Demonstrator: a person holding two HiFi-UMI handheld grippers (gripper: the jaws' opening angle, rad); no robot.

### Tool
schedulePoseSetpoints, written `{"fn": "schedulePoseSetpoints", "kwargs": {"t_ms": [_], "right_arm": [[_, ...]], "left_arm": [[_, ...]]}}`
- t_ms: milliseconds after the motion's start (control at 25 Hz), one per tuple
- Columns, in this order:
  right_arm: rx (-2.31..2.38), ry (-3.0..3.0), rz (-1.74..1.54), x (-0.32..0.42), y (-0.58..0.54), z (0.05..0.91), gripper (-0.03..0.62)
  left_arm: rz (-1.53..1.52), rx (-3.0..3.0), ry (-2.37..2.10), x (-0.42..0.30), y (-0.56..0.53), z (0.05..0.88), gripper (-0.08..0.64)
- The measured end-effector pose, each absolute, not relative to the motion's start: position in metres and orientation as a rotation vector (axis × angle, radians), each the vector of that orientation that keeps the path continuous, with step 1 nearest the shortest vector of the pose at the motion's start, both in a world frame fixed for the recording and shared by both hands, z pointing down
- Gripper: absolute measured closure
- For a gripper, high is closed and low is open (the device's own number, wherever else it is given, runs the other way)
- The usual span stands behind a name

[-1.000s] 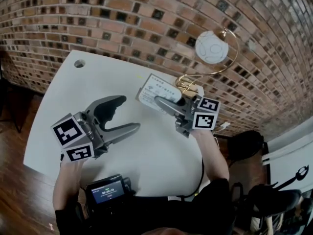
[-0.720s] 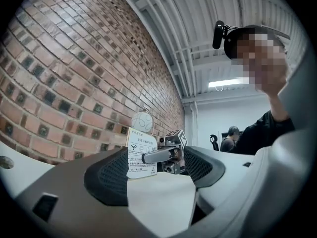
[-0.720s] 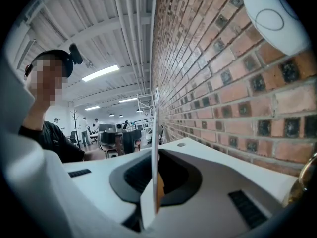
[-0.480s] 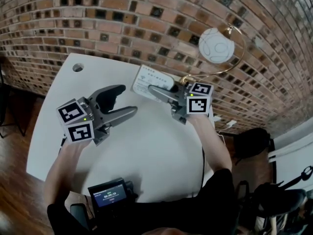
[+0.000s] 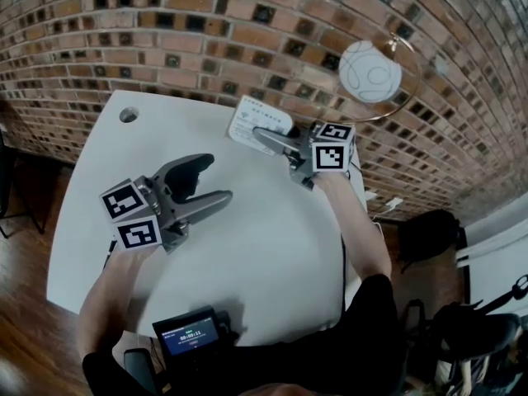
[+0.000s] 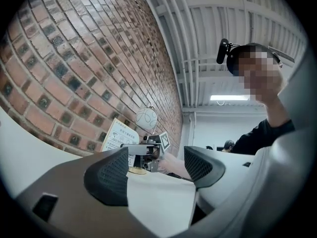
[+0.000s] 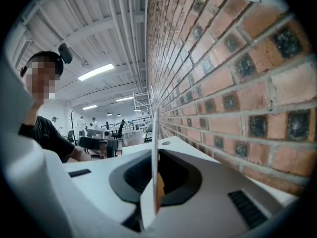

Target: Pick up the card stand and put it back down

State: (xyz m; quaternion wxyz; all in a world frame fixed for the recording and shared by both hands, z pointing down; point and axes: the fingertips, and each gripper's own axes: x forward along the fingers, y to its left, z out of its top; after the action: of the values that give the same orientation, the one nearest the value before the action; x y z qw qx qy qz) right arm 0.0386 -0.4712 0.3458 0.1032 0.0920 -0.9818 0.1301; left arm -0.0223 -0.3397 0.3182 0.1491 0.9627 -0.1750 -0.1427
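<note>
The card stand is a white printed card, held close to the brick wall at the back of the white table. My right gripper is shut on it. In the right gripper view the card stand shows edge-on, pinched between the two pads of the right gripper. My left gripper hovers over the left-middle of the table, open, with nothing between its fingers. From the left gripper view, the card stand and the right gripper sit straight ahead, beyond the open left gripper.
A lamp with a white globe on a gold arc stands at the back right, just behind the right gripper. A round cable hole marks the table's far left corner. A small device with a lit screen sits at the near edge.
The right gripper has carried the card stand away from me, toward the brick wall. The left gripper has stayed open in about the same place.
</note>
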Motion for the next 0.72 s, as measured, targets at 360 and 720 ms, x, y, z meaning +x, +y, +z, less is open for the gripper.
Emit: {"fn": "schedulePoseSetpoints", "kwargs": {"t_ms": [360, 720], "right_arm": [[0.268, -2.9, 0.364, 0.034, -0.504, 0.348, 0.561], [0.209, -2.871, 0.307, 0.02, -0.526, 0.351, 0.561]], "left_arm": [[-0.402, 2.76, -0.481, -0.02, -0.338, 0.323, 0.209], [-0.39, 2.763, -0.459, -0.019, -0.336, 0.325, 0.209]]}}
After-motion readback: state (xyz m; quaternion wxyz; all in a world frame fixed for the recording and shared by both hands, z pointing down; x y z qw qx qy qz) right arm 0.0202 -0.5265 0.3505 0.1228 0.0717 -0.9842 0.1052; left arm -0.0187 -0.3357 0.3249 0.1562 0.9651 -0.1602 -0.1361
